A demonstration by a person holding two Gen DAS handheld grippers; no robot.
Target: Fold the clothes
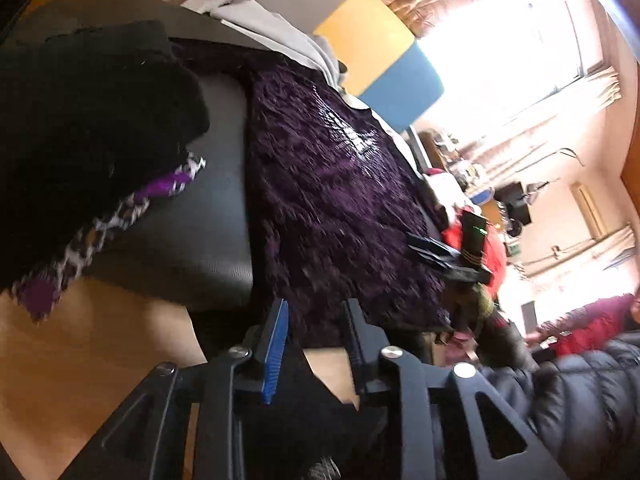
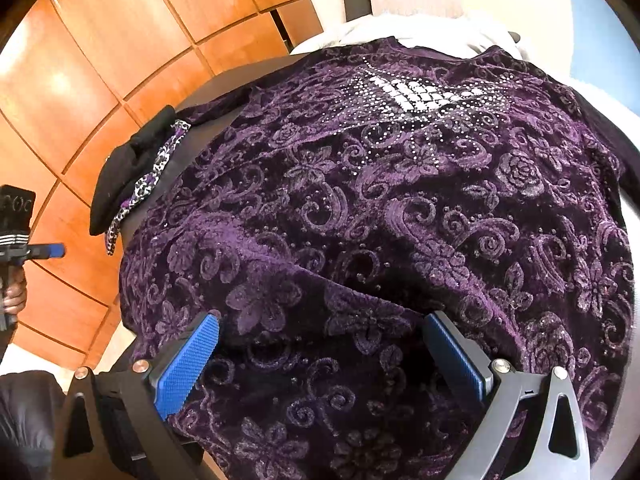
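The purple velvet top (image 2: 360,208) lies spread flat, front up, across the dark table (image 1: 208,208). Your right gripper (image 2: 320,352) is released above its hem; your left gripper (image 1: 316,344) stands parted, empty. Expect soft, limp, slippery pile: pinch hem or shoulder seam, avoiding the studs.

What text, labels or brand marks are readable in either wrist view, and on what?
None can be read.
Purple velvet top: the silver rhinestone patch at its chest is a pattern, not letters.
Other gripper's black body at the left edge of the right wrist view: pale marks, too blurred to read.
Small green sign on the far wall in the left wrist view: too small and blurred.
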